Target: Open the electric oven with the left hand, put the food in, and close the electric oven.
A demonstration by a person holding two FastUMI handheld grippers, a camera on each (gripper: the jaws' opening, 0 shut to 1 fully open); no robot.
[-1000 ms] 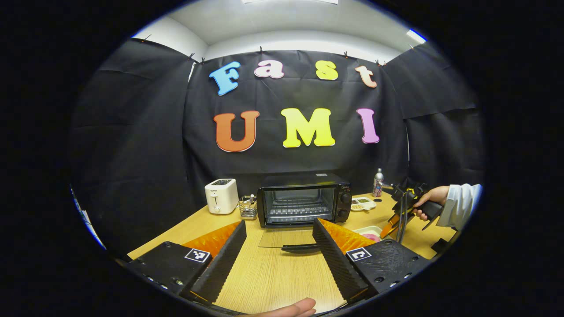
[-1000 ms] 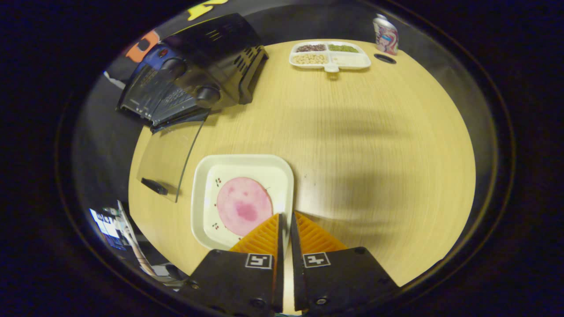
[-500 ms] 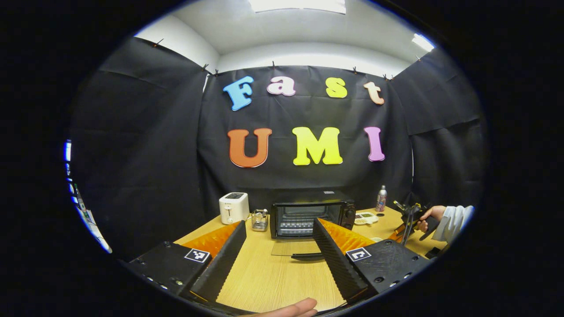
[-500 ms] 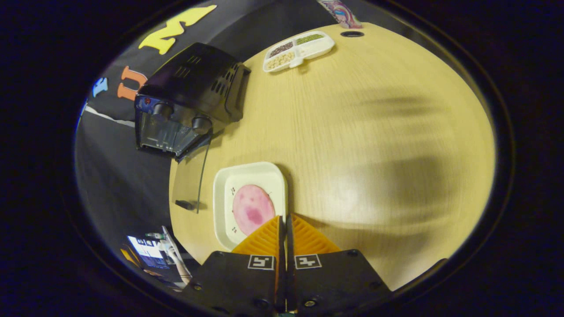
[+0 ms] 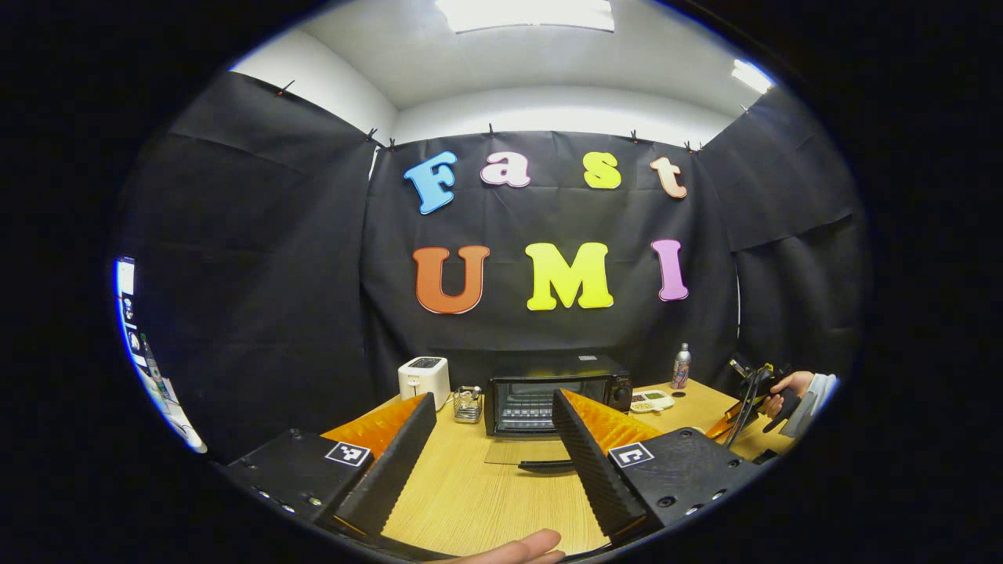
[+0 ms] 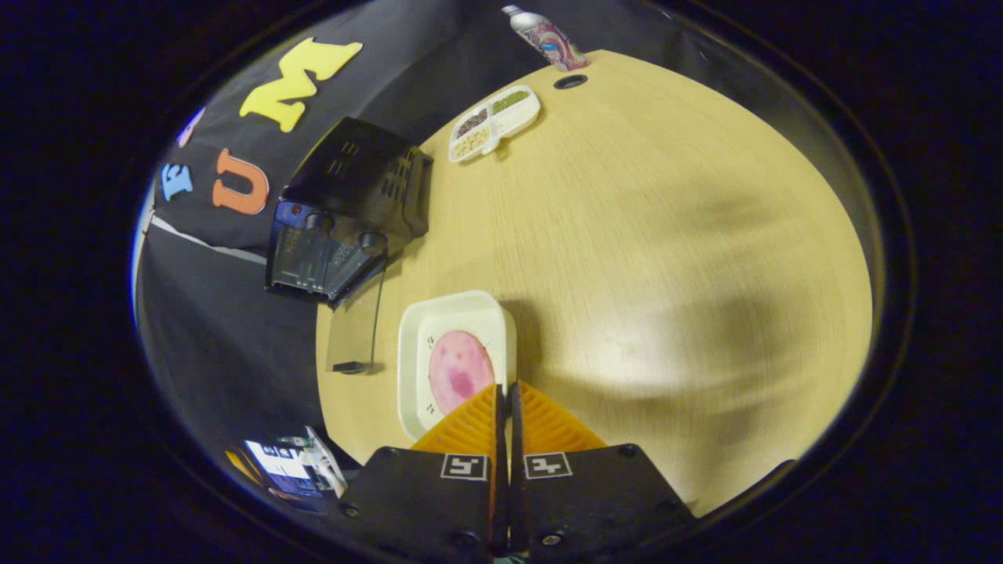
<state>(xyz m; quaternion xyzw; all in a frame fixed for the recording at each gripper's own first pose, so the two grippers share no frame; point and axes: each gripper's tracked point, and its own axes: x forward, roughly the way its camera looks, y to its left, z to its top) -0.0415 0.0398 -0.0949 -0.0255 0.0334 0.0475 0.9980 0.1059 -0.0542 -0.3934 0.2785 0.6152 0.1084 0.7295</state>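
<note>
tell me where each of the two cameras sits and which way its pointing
Left gripper view: rides the left gripper, low over the table, facing level toward the open electric oven and the toaster; its open fingers and a fingertip show.
Right gripper view: rides the right gripper, held high, looking down at the plate with the ham slice; its fingers are closed at the plate's rim.
Shared: oven, snack tray, bottle, wooden table.

matt wood-grain table (image 6: 642,235); glossy white plate (image 6: 415,345); glass oven door (image 5: 521,452).
</note>
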